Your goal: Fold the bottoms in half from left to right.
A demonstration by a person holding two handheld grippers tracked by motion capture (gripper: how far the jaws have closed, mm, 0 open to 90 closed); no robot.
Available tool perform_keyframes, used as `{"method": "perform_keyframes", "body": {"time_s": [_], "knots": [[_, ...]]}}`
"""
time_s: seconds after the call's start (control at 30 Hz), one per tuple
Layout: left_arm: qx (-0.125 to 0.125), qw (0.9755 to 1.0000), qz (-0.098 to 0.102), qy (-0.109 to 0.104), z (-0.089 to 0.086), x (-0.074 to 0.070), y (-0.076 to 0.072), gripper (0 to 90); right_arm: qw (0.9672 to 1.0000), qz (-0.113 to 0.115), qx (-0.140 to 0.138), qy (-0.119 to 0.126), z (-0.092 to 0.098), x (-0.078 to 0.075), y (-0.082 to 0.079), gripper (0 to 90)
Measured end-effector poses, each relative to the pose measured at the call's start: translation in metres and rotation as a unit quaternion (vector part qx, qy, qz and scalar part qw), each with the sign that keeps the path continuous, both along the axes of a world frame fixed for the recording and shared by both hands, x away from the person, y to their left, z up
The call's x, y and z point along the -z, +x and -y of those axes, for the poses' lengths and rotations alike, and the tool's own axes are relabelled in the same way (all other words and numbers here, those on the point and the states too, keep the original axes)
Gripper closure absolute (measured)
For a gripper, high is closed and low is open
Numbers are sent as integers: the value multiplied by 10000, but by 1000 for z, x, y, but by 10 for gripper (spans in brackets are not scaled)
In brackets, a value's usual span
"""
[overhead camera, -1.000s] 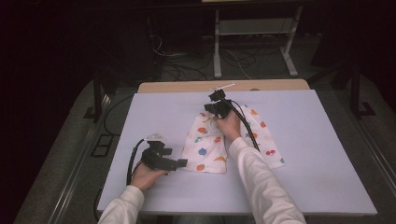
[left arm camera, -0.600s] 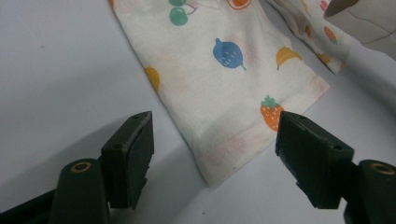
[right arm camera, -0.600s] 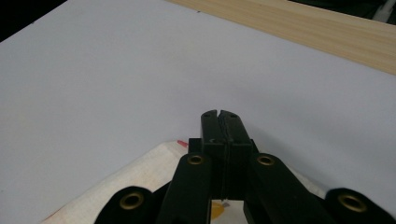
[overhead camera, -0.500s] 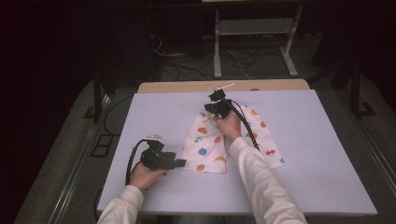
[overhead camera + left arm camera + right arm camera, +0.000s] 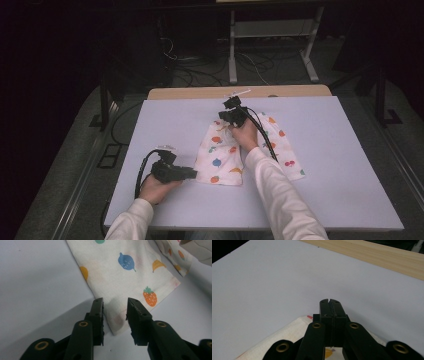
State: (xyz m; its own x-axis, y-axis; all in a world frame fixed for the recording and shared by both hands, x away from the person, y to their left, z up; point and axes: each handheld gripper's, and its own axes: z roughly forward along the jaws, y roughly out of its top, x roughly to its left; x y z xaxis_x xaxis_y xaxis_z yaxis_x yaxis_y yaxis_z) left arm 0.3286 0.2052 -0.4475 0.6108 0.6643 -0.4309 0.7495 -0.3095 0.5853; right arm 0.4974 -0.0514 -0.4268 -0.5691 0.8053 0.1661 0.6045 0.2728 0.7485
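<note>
White fruit-print cloth (image 5: 235,152) lies flat mid light-grey table (image 5: 340,165). L claw (image 5: 115,315) low at near-left cloth corner, jaws just been closing, corner betw. them, pads not yet pressing. R claw (image 5: 330,305) pressed together on cloth's far edge.

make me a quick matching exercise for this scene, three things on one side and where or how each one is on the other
Things:
1. left gripper
2. right gripper
3. fruit-print cloth

States:
A. spread flat on the white table
B. fingers pressed together at the cloth's far edge
C. fingers apart either side of the cloth's near corner, having just been closing

Pairs: 1-C, 2-B, 3-A
</note>
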Motion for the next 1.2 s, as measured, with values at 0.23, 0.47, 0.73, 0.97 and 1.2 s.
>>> {"method": "perform_keyframes", "body": {"time_s": [0.23, 0.47, 0.73, 0.97, 1.2], "knots": [[34, 9999, -105, 1, 2, 2, 4, 804, 10000, 18, -2, 1, 0, -1, 0, 886], [54, 9998, -176, 107, 4, 1, 8, 890, 10000, 23, -33, -2, 1, -1, -1, 886], [178, 9998, 28, 129, 9, -6, 3, 893, 9999, 25, -37, 112, 4, -2, 1, 886], [353, 9991, 221, 14, 17, -18, -5, 893, 9997, -29, -22, 228, 7, -1, 3, 886], [561, 9980, 283, -21, 29, -25, -10, 893, 9996, -33, 5, 276, 12, -4, 4, 886]]}}
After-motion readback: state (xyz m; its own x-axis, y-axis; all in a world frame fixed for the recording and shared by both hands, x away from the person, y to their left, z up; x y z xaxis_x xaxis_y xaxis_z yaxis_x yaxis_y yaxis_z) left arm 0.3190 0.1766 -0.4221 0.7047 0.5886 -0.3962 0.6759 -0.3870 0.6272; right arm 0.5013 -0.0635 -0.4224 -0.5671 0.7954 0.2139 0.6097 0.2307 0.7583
